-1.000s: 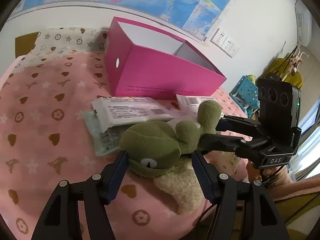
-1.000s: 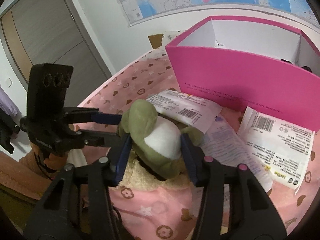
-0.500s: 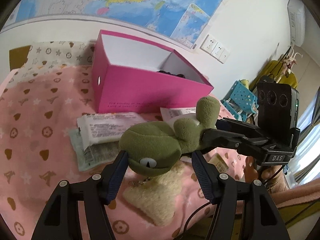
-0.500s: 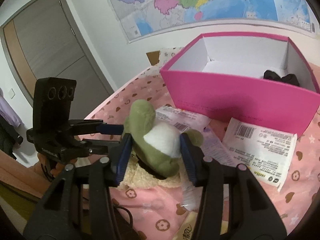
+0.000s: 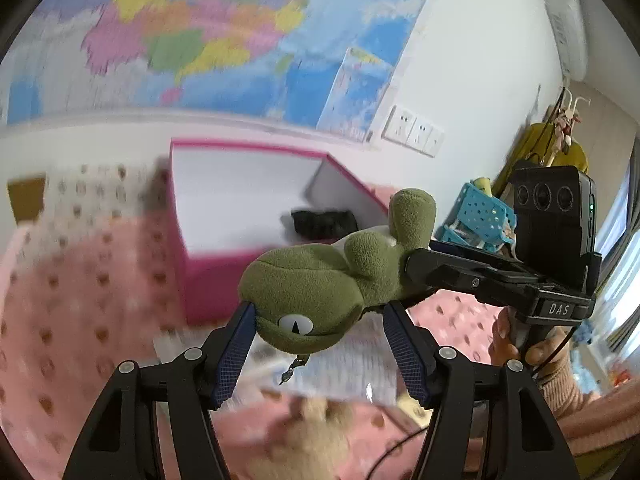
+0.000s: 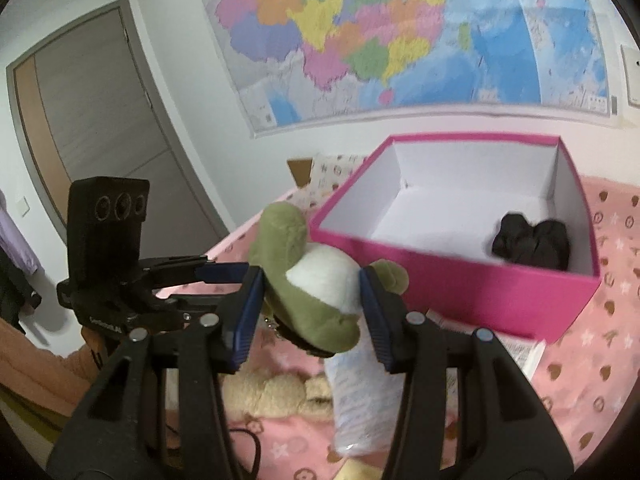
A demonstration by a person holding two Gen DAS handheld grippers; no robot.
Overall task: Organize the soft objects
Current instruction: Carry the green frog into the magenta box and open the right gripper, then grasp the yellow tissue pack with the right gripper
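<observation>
A: We've both claws clamped on the green plush frog (image 5: pixel 320 296): left claw (image 5: pixel 320 340) on its head, right claw (image 6: pixel 312 312) on its white belly, mid-frame, above the pink bed (image 6: pixel 580 360).

B: Let's keep level, clear the pink box (image 6: pixel 460 292) rim at upper right, then release together.

Only legible marking: white letters "DAS" on the black body of the right gripper (image 5: pixel 416 276); print on the white packets (image 6: pixel 362 396) and wall map (image 6: pixel 400 36) too blurred.
</observation>
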